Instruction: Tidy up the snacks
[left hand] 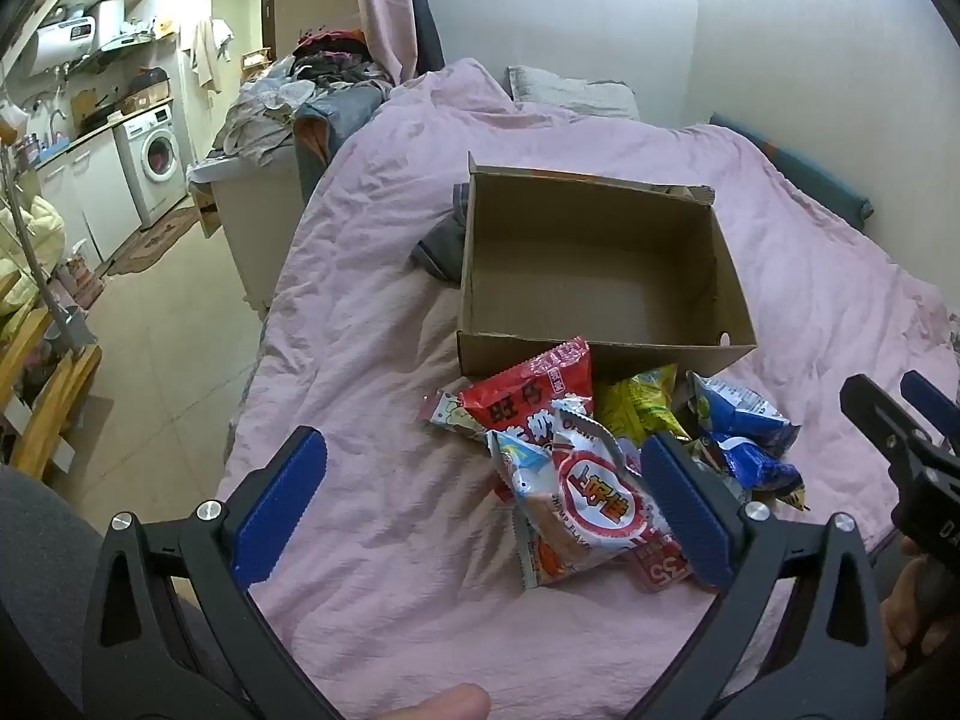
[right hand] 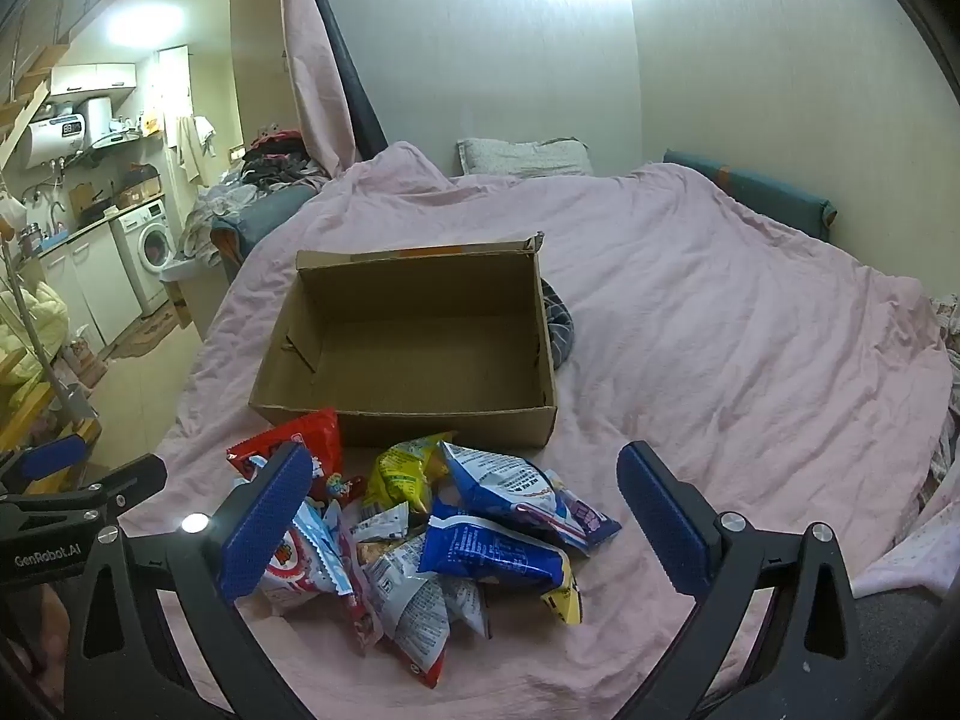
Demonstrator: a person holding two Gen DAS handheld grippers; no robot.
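Two views inspected: from the left wrist we find the left gripper (left hand: 486,504) spread wide and holding nothing, above a heap of crinkled foil snack packets (left hand: 606,462) lying on the wrinkled pink bedsheet (left hand: 372,312) just in front of the open brown cardboard box (left hand: 600,276), whose floor is bare. From the right wrist we find the right gripper (right hand: 468,522) likewise wide open and empty, with the same packets (right hand: 456,540) between its blue pads (right hand: 264,522) and the box (right hand: 414,342) beyond them.
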